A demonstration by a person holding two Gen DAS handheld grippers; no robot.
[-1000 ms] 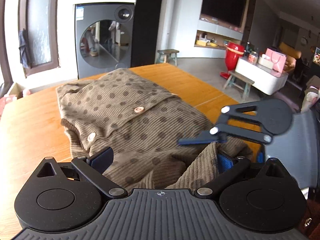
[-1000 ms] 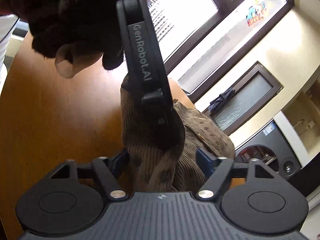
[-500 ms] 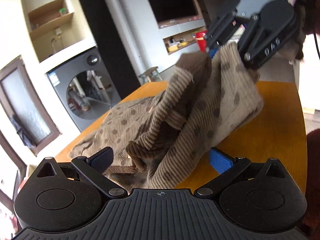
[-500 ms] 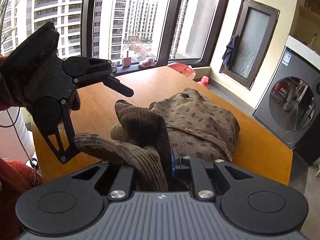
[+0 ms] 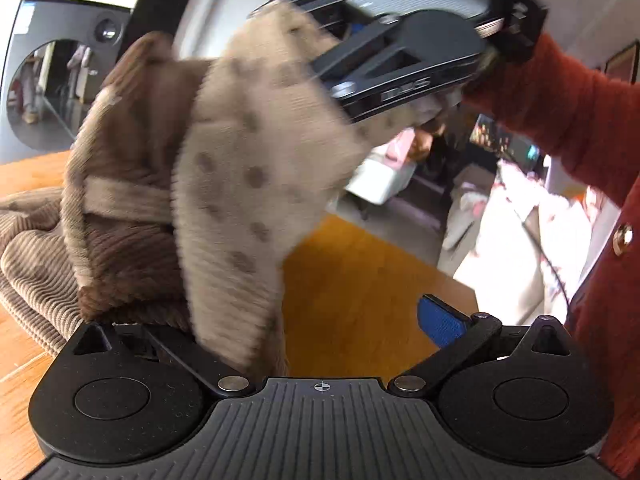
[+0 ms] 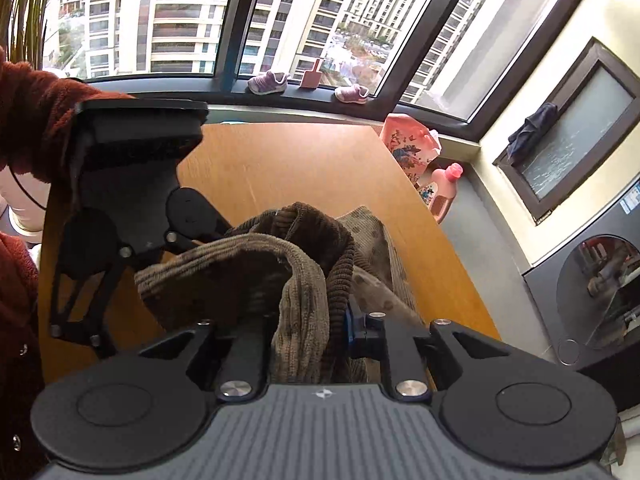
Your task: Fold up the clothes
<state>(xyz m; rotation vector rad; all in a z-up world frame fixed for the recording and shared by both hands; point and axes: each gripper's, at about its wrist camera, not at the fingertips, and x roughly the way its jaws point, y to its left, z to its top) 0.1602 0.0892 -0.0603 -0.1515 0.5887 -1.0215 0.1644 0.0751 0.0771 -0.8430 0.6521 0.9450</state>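
Note:
A brown corduroy garment with dark polka dots (image 5: 224,184) is lifted off the wooden table (image 5: 360,288); part of it still lies on the table at the left. My right gripper (image 6: 320,320) is shut on a bunched fold of the garment (image 6: 304,280) and holds it up; it shows from the side in the left wrist view (image 5: 392,60). My left gripper (image 5: 304,320) is open, with cloth draped over its left finger and the blue pad of its right finger (image 5: 440,324) bare. It shows in the right wrist view (image 6: 132,216) beside the cloth.
The wooden table (image 6: 300,168) runs toward a large window. A washing machine (image 6: 592,292) stands at the right, and a pink bottle (image 6: 442,194) sits on the floor by the table's far corner. The person's red sleeve (image 5: 568,112) is at the right.
The right gripper has lifted the garment fold higher and closer to the left gripper. The left gripper has turned right and stays open under the hanging cloth.

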